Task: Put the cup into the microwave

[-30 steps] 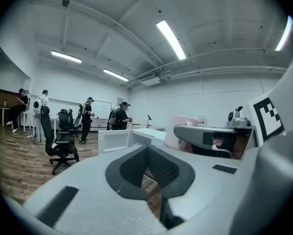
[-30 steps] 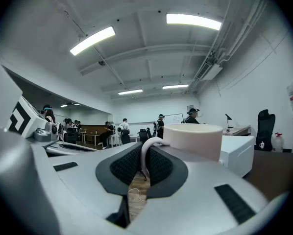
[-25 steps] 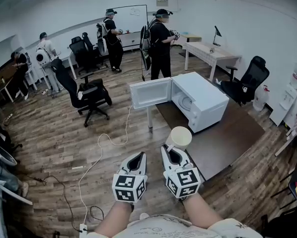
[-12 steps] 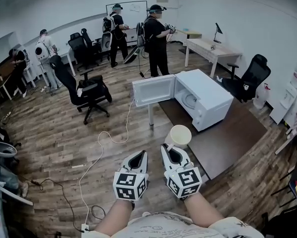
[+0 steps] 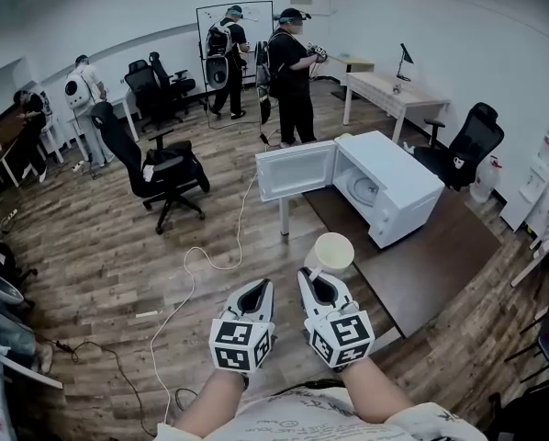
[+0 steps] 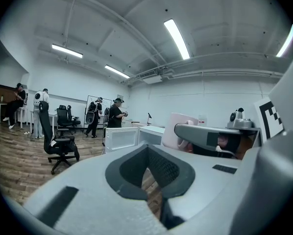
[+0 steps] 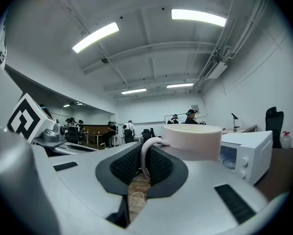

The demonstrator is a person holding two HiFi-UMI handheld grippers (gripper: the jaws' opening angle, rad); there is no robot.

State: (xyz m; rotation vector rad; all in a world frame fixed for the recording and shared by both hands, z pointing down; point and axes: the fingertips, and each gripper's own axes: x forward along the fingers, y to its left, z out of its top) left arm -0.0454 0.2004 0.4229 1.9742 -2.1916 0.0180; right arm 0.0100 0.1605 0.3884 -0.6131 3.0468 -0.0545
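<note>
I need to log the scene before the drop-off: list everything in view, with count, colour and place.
Cup: one, pale, held by its handle in the right tool.
Microwave: one, white, door open, on the table.
Table: one, dark brown, ahead on the right.
Office chairs: at least three, black, spread around the room.
Cable: one, white, on the floor.
Desk: one, light, back right.
People: four, far side of the room.
Left tool: one, grey, shut, empty.
Right tool: one, grey, shut on the cup's handle.
</note>
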